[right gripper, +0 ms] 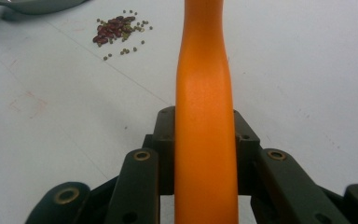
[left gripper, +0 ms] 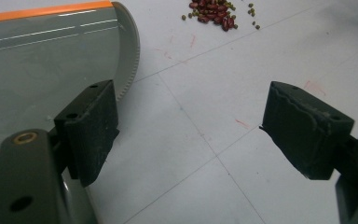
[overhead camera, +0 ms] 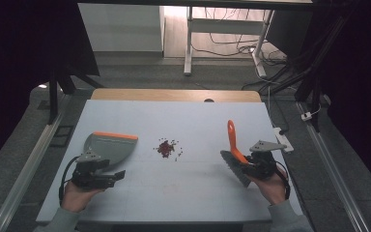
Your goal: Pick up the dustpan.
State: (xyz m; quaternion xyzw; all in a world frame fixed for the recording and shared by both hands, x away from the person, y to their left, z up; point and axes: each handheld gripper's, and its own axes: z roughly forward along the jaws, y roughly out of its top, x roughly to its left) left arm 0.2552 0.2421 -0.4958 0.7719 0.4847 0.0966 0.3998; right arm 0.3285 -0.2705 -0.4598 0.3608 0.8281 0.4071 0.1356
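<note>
A grey dustpan [overhead camera: 110, 146] with an orange lip lies on the left of the white table [overhead camera: 193, 121]; in the left gripper view the dustpan [left gripper: 42, 60] sits beside my left jaw. My left gripper [overhead camera: 112, 174] [left gripper: 191, 116] stands open just in front of the pan, with only bare table between its jaws. A small pile of red and green beans [overhead camera: 166, 147] [left gripper: 213, 10] [right gripper: 115, 30] lies mid-table. My right gripper [overhead camera: 252, 164] [right gripper: 204, 135] is shut on the orange handle [right gripper: 204, 84] of a brush [overhead camera: 233, 145], whose grey bristles [overhead camera: 234, 168] rest tilted on the table.
The table's wooden far edge [overhead camera: 174, 94] has desk legs and cables on the floor behind it. A power strip [overhead camera: 282, 137] lies off the right edge. Metal rails run along both sides.
</note>
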